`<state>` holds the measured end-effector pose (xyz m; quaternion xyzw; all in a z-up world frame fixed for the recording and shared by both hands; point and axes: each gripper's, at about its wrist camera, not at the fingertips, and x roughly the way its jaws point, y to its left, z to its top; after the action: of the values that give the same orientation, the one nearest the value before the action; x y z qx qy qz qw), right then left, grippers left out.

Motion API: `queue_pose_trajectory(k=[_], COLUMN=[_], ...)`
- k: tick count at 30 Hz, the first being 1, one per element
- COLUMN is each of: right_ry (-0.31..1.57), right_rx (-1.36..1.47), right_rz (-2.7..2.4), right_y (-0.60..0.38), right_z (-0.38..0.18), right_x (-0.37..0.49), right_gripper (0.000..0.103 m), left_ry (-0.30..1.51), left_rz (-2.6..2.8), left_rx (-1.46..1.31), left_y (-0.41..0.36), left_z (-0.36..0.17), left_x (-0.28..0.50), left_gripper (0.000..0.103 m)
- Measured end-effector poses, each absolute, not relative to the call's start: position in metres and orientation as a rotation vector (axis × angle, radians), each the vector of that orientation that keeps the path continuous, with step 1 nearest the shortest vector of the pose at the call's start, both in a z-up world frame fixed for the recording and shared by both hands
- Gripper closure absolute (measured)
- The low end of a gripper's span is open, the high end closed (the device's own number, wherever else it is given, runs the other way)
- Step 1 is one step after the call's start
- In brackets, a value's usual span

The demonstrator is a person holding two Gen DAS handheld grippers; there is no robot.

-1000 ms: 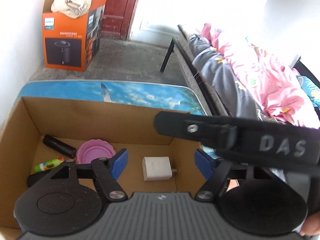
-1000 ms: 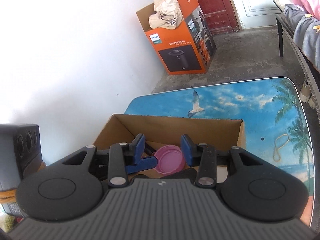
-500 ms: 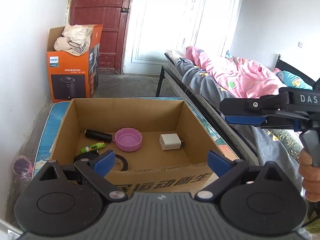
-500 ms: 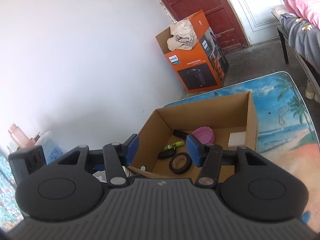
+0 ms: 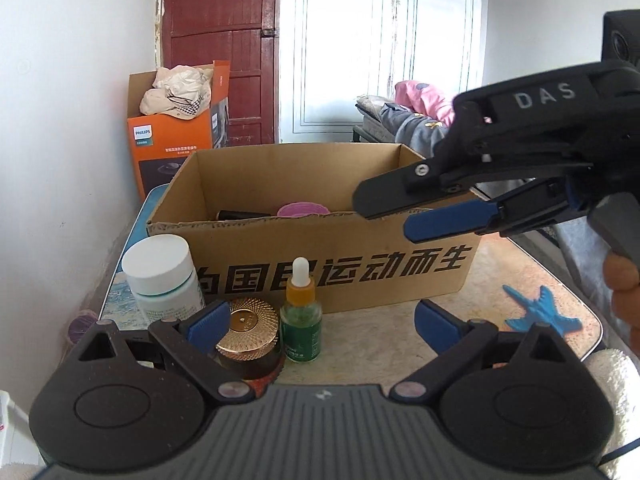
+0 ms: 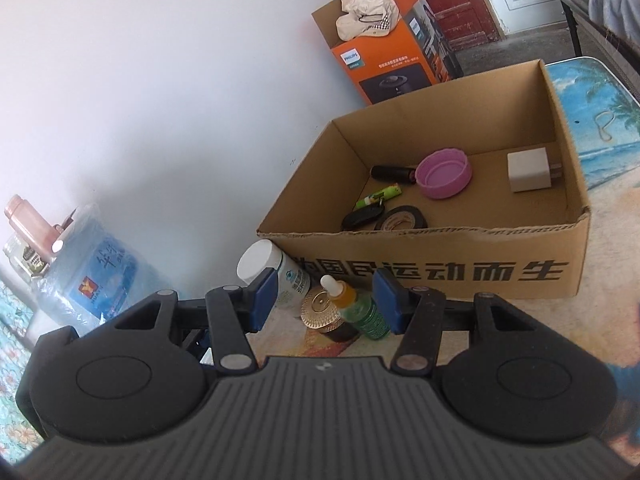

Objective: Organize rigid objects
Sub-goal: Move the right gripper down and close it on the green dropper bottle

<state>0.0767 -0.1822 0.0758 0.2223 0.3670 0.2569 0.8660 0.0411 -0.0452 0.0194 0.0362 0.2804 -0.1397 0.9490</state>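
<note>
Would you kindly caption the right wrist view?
Open right gripper above dropper bottle beside cardboard box of sorted items.

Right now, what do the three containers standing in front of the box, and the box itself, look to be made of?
White-capped bottle: likely matte plastic, opaque, with a printed label.
Dropper bottle: translucent green body, glass or clear plastic; probably a rubber bulb on top.
Gold-lidded jar: shiny, patterned lid, metal or metallised plastic; dark body, unclear.
Cardboard box: brown corrugated card with a ragged cut edge.
</note>
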Motion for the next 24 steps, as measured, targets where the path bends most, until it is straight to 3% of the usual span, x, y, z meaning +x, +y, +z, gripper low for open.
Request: queue_pose_trajectory(k=[10, 14, 17, 24], right_ry=[0.787, 0.812, 0.83, 0.855], right_rx=[0.275, 0.219, 0.216, 0.219], right_rz=[0.474, 0.459, 0.458, 0.475], right_y=[-0.131, -0.118, -0.115, -0.114], right_z=[0.05, 0.042, 0.038, 0.033], right_x=[0.108, 0.12, 0.125, 0.13], right_gripper=[0.053, 0.056, 0.061, 0.078], left_ry=[0.523, 0.534, 0.553, 0.554], left_rz=[-0.253, -0.251, -0.265, -0.31], left_rx=[0.1, 0.12, 0.117, 0.104], left_y=[-0.043, -0.045, -0.048, -0.05], left_z=[-0.008, -0.016, -0.022, -0.02], left_x=[0.058, 0.07, 0.077, 0.077], left_gripper=[0.021, 0.037, 0.047, 0.053])
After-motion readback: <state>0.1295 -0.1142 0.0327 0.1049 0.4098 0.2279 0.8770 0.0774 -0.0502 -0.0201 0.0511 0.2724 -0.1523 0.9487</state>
